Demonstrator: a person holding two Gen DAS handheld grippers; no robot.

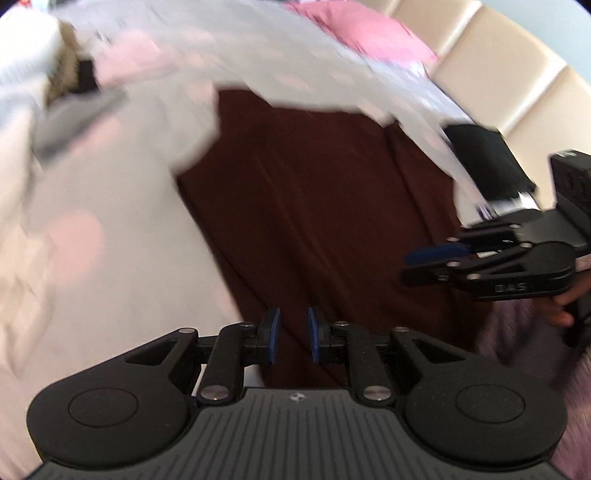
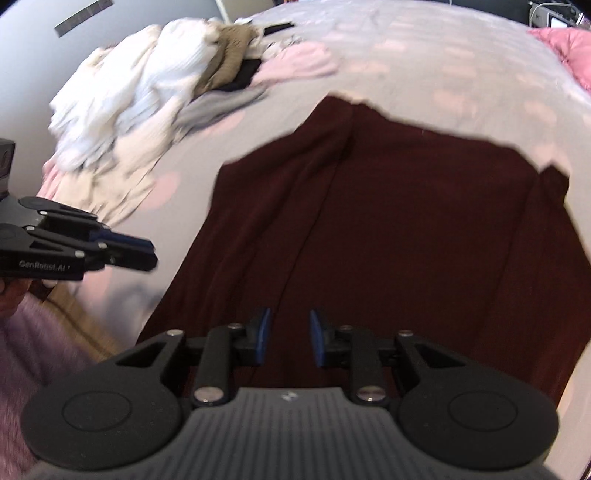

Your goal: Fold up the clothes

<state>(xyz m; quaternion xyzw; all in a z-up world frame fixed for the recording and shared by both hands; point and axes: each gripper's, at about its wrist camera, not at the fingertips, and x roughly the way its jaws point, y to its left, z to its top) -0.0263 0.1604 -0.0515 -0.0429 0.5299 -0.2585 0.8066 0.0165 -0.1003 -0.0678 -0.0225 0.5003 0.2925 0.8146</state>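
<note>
A dark maroon garment [image 2: 388,229] lies spread flat on the pale bedspread, its long creases running away from me; it also fills the middle of the left wrist view [image 1: 314,206]. My left gripper [image 1: 292,334] is open and empty, hovering over the garment's near edge. My right gripper [image 2: 289,338] is open and empty above the garment's near end. Each gripper shows in the other's view: the right one at the right side [image 1: 424,258], the left one at the left side [image 2: 140,251].
A heap of white, tan, black and grey clothes [image 2: 155,85] lies on the far left of the bed [image 2: 443,59]. A pink pillow [image 1: 365,33] sits at the head by a cream padded headboard [image 1: 491,62]. A purple fuzzy rug [image 2: 33,332] is beside the bed.
</note>
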